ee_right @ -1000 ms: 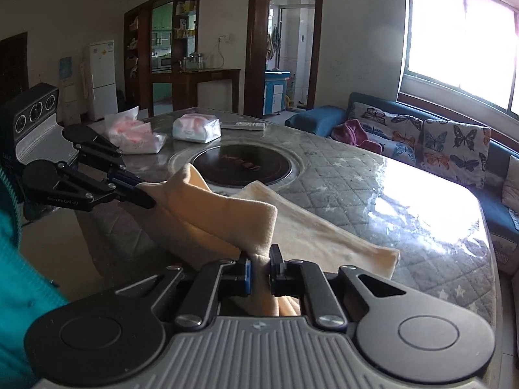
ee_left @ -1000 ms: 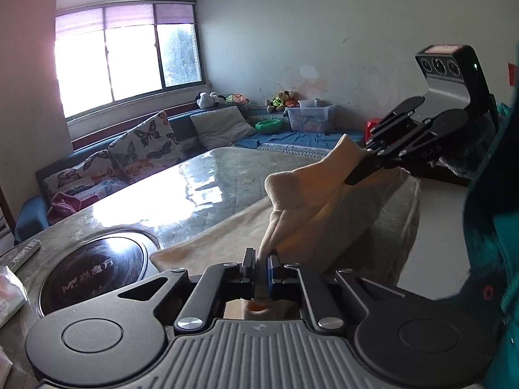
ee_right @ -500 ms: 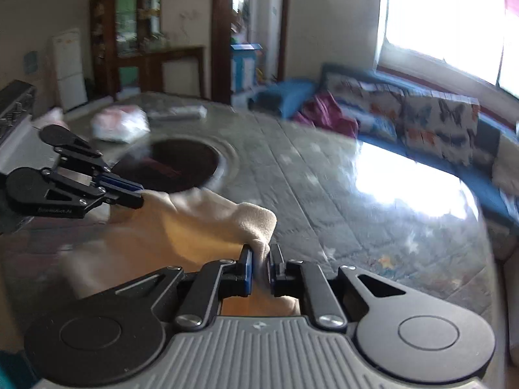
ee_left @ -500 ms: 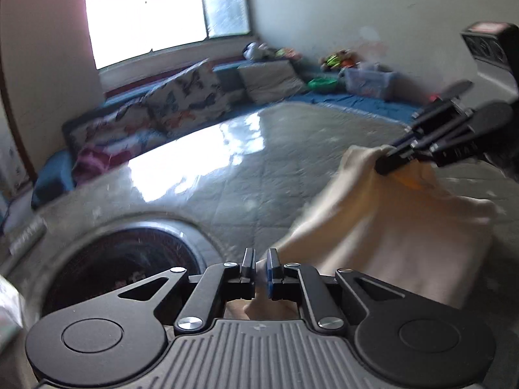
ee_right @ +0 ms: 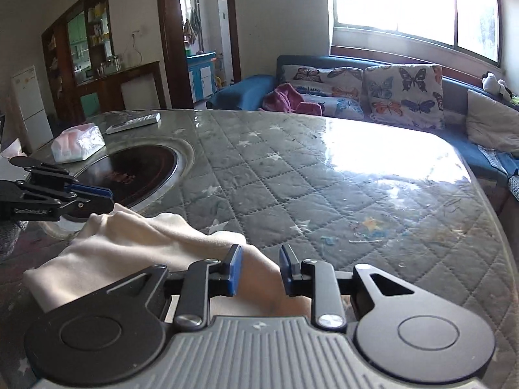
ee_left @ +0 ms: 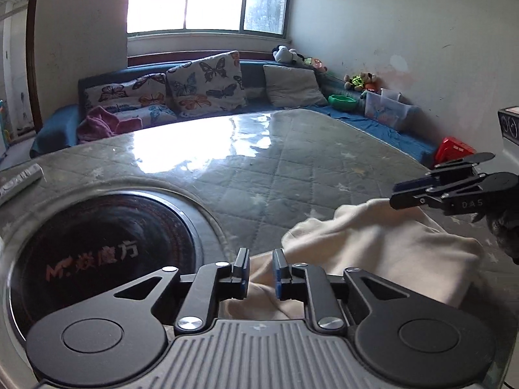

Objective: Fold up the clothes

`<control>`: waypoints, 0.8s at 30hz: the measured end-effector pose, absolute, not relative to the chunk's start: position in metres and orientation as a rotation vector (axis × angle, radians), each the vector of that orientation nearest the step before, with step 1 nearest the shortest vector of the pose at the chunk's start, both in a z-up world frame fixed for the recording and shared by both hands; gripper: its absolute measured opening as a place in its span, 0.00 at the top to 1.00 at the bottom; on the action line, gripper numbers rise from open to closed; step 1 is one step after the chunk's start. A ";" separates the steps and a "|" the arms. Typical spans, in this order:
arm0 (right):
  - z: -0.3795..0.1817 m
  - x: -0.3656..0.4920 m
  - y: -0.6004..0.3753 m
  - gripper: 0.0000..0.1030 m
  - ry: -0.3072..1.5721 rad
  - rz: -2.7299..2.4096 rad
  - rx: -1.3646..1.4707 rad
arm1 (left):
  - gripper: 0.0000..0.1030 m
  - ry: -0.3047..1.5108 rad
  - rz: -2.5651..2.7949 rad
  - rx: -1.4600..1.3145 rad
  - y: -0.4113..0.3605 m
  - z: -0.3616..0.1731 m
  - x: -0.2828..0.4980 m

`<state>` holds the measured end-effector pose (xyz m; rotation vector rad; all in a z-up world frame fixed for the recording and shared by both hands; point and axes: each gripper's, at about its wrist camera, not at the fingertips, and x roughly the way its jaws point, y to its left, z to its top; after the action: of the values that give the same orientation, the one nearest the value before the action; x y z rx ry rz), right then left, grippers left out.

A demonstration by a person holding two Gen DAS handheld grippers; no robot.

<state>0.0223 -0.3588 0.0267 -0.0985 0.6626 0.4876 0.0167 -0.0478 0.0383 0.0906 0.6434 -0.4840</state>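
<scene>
A cream garment (ee_left: 382, 246) lies folded over on the quilted grey table (ee_left: 292, 168), near its front edge. My left gripper (ee_left: 261, 269) is open, its jaws apart over the garment's left edge. My right gripper (ee_right: 258, 270) is open too, jaws apart above the garment (ee_right: 136, 246) at its right end. The right gripper also shows in the left wrist view (ee_left: 402, 193), just above the cloth. The left gripper shows in the right wrist view (ee_right: 97, 199), at the cloth's far left corner.
A round black induction plate (ee_left: 90, 253) is set into the table left of the garment. A tissue pack (ee_right: 78, 144) and a remote (ee_right: 134, 122) lie beyond it. A blue sofa with butterfly cushions (ee_left: 201, 87) runs along the far side under the window.
Both grippers carried the garment's edge forward over the table and lowered it. Both then opened and let go; the cloth now rests folded on the table.
</scene>
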 end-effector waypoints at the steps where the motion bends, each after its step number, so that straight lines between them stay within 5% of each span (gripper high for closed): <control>1: 0.029 0.022 -0.356 0.76 0.658 0.494 -0.103 | 0.77 0.646 -0.488 0.098 -0.049 0.037 0.015; 3: 0.031 0.022 -0.348 0.76 0.659 0.515 -0.106 | 0.68 0.639 -0.494 0.124 -0.055 0.034 0.015; 7: 0.026 0.025 -0.331 0.76 0.669 0.559 -0.108 | 0.68 0.630 -0.532 0.193 -0.069 0.028 0.017; 9: 0.023 0.026 -0.324 0.76 0.671 0.572 -0.112 | 0.78 0.637 -0.546 0.220 -0.074 0.024 0.020; 10: 0.022 0.025 -0.322 0.76 0.668 0.572 -0.114 | 0.93 0.645 -0.551 0.223 -0.075 0.023 0.021; 13: 0.022 0.023 -0.318 0.75 0.656 0.574 -0.113 | 0.94 0.592 -0.536 0.292 -0.083 0.029 0.017; 24: 0.012 0.032 -0.320 0.72 0.655 0.529 -0.066 | 0.81 0.626 -0.436 0.244 -0.083 0.028 0.033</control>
<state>0.0324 -0.3203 0.0116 -0.0657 0.6552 0.5289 0.0328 -0.0831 0.0277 0.2436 0.6263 -0.4365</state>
